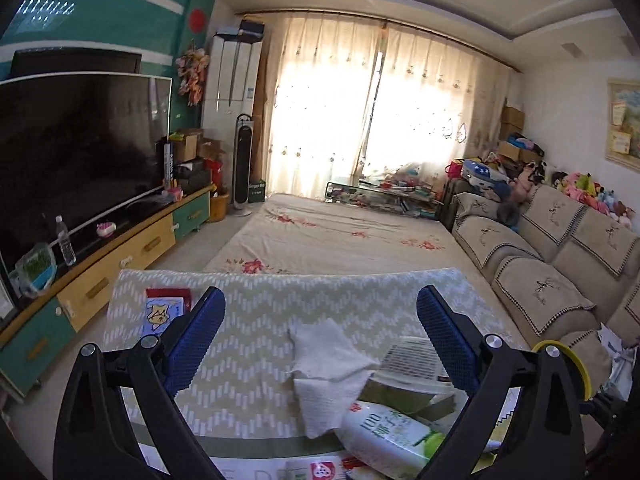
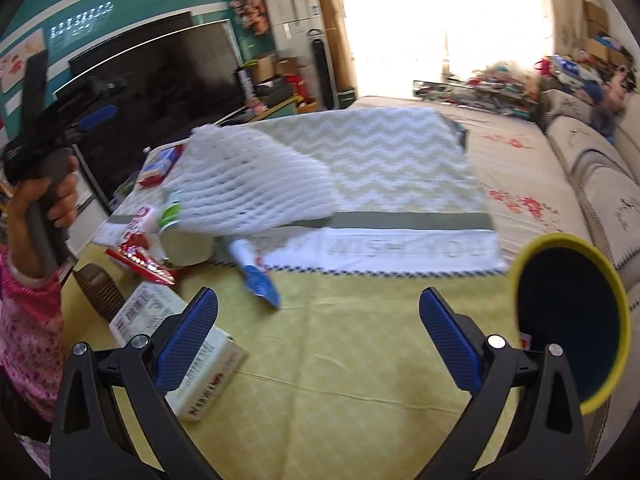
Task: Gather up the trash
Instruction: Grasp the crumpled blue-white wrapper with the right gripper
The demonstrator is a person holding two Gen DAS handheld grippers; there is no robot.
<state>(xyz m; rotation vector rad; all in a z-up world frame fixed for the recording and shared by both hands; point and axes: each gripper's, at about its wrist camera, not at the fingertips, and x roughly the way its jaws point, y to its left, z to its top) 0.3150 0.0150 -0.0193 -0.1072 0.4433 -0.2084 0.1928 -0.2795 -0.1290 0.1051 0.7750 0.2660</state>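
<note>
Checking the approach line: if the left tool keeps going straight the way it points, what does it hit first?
Most likely the white paper towel, lying crumpled on the zigzag cloth right between the open fingers of the left tool. Depth is hard to judge through the fisheye, so it might pass just above it and meet the cloth instead.

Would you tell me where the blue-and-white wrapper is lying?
Right wrist view, left of centre: the blue-and-white wrapper lies on the yellow cloth, beside the paper cup.

"100" on white packet (image 1: pixel 390 438), other print too blurred to read
</note>
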